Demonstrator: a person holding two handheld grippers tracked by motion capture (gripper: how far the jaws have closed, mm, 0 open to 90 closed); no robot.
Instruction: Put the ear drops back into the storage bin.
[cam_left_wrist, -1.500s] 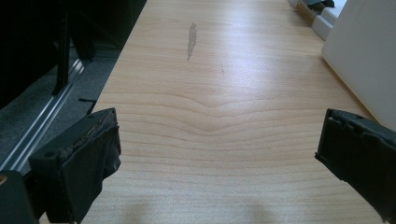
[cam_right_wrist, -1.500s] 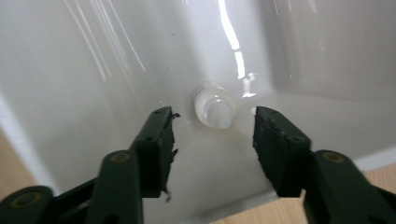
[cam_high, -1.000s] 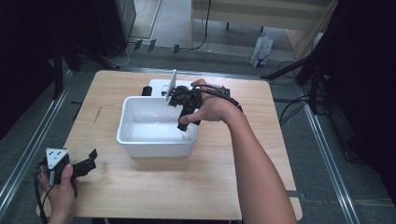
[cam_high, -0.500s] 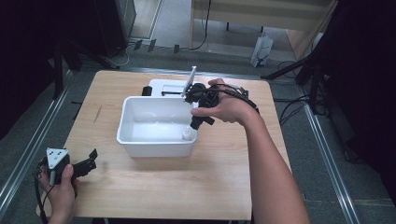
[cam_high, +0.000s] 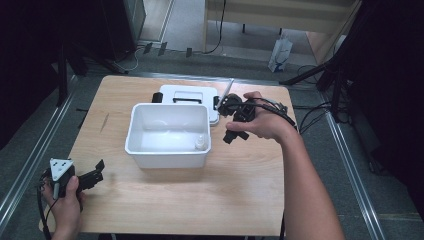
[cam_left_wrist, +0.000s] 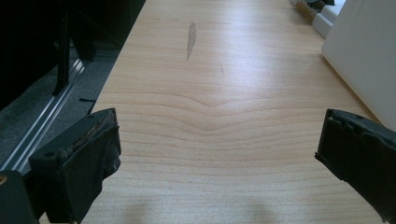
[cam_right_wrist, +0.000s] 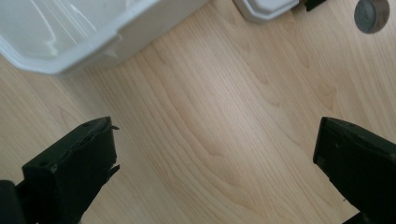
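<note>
A white plastic bin (cam_high: 150, 147) stands in the middle of the wooden table. A small white bottle (cam_high: 200, 143) stands upright in its front right corner. My right gripper (cam_high: 228, 122) is held just right of the bin, above the table, open with nothing between its jaws. In the right gripper view the right gripper (cam_right_wrist: 215, 128) hangs over bare wood, with the bin's corner (cam_right_wrist: 93, 32) at the upper left. My left gripper (cam_high: 98, 170) rests open at the table's front left. In the left gripper view the left gripper (cam_left_wrist: 217, 126) faces bare wood, with the bin's wall (cam_left_wrist: 364, 51) on the right.
The bin's white lid (cam_high: 187, 95) lies flat behind the bin, and its corner (cam_right_wrist: 266, 9) shows in the right gripper view. A grey smear (cam_left_wrist: 190, 39) marks the wood left of the bin. Metal rails run along both sides of the table.
My right gripper rose out of the bin's front right corner and moved right, clear of the bin. The small bottle now stands where the gripper was. The left gripper stayed put.
</note>
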